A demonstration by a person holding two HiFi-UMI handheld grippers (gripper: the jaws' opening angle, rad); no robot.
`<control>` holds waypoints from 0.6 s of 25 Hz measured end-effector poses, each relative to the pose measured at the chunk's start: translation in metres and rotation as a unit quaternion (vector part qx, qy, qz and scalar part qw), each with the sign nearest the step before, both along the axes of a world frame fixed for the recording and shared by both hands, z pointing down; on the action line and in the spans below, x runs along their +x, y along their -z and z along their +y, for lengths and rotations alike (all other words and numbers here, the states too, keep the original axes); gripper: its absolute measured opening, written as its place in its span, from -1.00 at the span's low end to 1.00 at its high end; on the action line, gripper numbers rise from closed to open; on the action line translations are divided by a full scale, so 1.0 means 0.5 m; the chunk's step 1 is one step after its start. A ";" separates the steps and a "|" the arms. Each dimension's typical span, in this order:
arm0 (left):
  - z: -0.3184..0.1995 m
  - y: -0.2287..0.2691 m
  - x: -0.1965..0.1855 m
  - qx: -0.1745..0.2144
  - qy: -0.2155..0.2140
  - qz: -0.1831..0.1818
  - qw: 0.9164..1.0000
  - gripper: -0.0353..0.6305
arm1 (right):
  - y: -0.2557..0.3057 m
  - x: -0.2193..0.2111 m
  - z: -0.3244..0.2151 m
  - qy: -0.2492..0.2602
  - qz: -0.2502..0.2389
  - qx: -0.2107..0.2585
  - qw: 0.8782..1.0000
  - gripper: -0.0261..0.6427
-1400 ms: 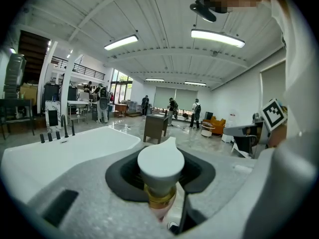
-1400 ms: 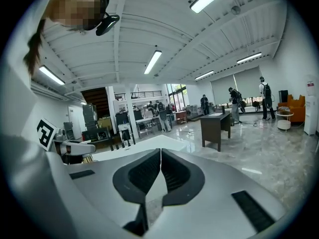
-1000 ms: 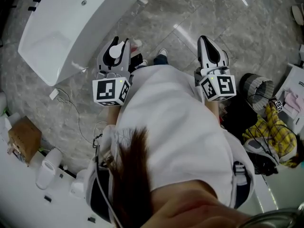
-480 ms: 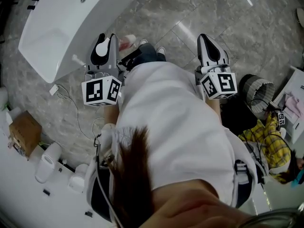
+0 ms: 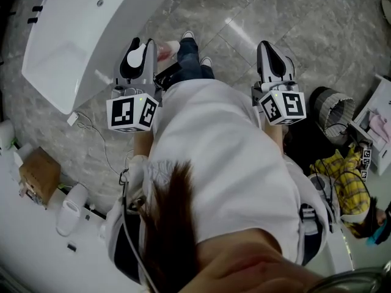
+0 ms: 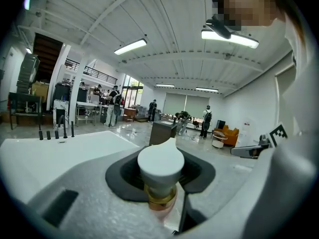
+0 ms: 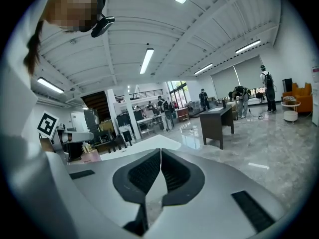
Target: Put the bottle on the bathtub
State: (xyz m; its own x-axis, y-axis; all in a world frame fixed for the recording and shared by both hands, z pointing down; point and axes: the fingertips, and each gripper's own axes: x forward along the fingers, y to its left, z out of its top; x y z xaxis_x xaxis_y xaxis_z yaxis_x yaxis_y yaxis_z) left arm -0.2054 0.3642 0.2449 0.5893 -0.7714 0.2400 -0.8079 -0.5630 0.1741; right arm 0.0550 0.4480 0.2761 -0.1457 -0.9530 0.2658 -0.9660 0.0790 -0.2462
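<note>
Well, closest to me is the person in a white shirt [image 5: 226, 163], bent over a grey marble floor [image 5: 244, 11] with 1 gripper in each hand. The left gripper [image 5: 148, 46] has its jaws clamped on the bottle [image 6: 160, 169]. The white cap and gold collar stand between the dark pads, and the pink body hangs below. The bottle is held in the air just right of the bathtub [image 5: 73, 41], over the floor and clear of the white rim. The right gripper [image 7: 160, 156] is well apart on the right, its 2 jaws pressed together with nothing between them.

Near the person's left side a cardboard box [image 5: 40, 176] sits against the wall, with a thin cable [image 5: 101, 145] trailing across the floor beside it. On the right are a dark basket [image 5: 333, 112] and a yellow checked cloth [image 5: 342, 182]. Farther off, down the long hall, a dark desk [image 7: 217, 123] stands on the shiny floor, and several people stand beyond it under strip lights.
</note>
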 end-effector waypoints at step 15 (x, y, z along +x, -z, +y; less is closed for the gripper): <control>-0.233 0.011 0.088 0.016 -0.102 -0.014 0.995 -0.47 | 0.035 -0.050 -0.271 -0.012 -0.001 0.022 1.000 -0.88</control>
